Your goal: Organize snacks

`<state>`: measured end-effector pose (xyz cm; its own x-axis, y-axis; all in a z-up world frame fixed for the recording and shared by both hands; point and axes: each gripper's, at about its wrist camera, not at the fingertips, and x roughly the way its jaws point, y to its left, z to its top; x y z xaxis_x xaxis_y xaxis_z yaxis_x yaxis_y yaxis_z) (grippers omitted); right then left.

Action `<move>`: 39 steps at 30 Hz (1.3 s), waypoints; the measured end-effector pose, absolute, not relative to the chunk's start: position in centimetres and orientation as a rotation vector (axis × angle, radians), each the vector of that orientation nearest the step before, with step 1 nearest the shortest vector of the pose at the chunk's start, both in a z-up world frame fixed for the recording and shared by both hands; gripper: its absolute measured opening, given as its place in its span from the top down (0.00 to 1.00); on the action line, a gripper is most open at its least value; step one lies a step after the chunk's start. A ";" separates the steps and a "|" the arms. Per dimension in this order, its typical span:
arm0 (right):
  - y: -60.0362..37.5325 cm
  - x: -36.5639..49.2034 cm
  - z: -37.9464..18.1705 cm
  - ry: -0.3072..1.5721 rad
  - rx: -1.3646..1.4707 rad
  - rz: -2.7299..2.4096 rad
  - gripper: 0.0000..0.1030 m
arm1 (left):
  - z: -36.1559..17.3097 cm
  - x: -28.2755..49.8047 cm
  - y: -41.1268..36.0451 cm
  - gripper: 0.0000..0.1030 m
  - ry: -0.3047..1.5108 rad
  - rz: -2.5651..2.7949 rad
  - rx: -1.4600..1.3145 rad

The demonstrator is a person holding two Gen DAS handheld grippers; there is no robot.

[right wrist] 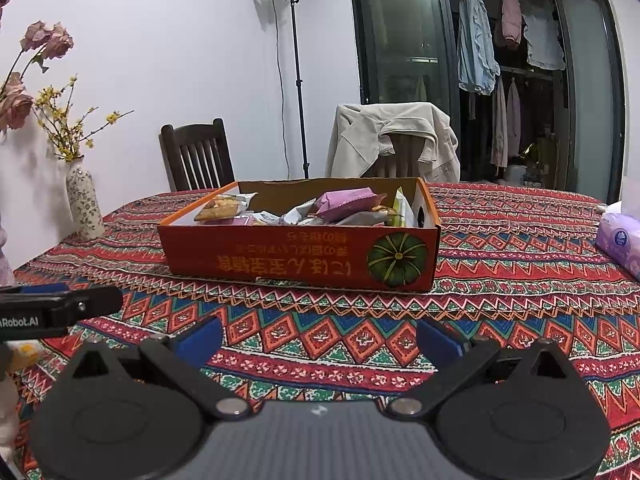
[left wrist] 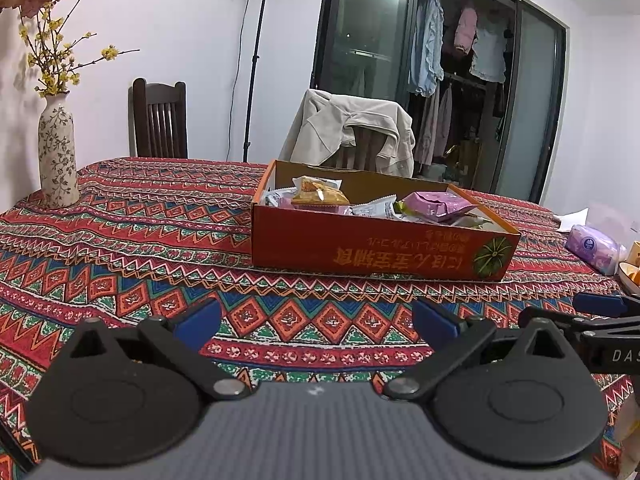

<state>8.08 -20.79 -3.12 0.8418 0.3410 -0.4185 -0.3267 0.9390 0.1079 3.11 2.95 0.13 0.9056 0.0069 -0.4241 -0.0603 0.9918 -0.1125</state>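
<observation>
Snacks in crinkly wrappers, among them a lilac pouch (right wrist: 347, 203), an orange-and-white biscuit packet (right wrist: 219, 207) and several pale sachets, already lie heaped inside the shallow red-orange cardboard box (right wrist: 280, 258), which sits on the red, blue and green zigzag-patterned tablecloth (right wrist: 320, 332) at about twelve o'clock from the right gripper (right wrist: 319, 340) and at about one o'clock from the left gripper (left wrist: 316, 322). Both grippers hang low over the cloth near the table's front edge, each with its blue-padded jaws spread wide and nothing between them. Judging by this, the gathering looks largely done: no loose snack shows on the cloth between the grippers and the box, though the heap inside is untidy and could want straightening. At three o'clock in the left view a lavender plastic tissue pack (left wrist: 594, 249) lies near the table's edge, with a pale bowl's rim (left wrist: 628, 276) beside it holding something orange that I cannot identify; whether these belong to the task is unclear. As for writing, the box's near wall carries yellow East Asian characters printed upside down, too distorted to read, beside a green pumpkin drawing. The right gripper's arm reads "DAS", cut off, in the left view; the left gripper's arm reads "Robot.AI", its start cut off.
</observation>
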 end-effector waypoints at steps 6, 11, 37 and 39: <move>-20.8 8.1 -3.1 0.448 0.033 0.353 0.00 | 0.1 3.1 3.0 0.00 0.437 0.035 -0.125; -20.8 8.1 -3.1 0.448 0.033 0.353 0.00 | 0.1 3.1 2.9 0.00 0.436 0.033 -0.124; -20.8 8.1 -3.1 0.449 0.032 0.353 0.00 | 0.1 3.0 3.1 0.00 0.425 0.016 -0.128; -20.8 8.1 -3.1 0.449 0.032 0.354 0.00 | 0.1 3.0 3.1 0.00 0.421 0.012 -0.128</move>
